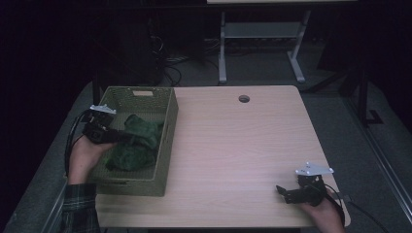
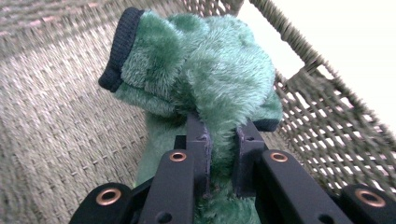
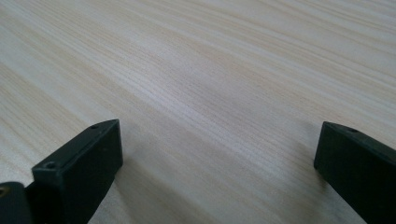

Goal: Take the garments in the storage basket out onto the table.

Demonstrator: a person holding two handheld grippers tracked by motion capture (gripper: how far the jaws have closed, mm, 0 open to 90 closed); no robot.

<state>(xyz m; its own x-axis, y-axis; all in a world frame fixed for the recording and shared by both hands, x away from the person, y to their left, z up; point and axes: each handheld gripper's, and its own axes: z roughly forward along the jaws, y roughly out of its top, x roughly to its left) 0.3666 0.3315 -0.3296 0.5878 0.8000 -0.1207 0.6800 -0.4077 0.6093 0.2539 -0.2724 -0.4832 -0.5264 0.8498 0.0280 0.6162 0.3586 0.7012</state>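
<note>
Currently | left tongs point(image 2: 219, 140) pinching green plush garment point(image 2: 205, 74) inside basket point(image 1: 165, 141), left edge | right tongs point(image 3: 219, 158) spread, idle, near right corner of surface point(image 1: 233, 145) | removal begun, placement pending

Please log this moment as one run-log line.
left gripper: shut on fuzzy green fabric item | place: inside woven olive basket | right gripper: open, empty, over light wooden table
</note>
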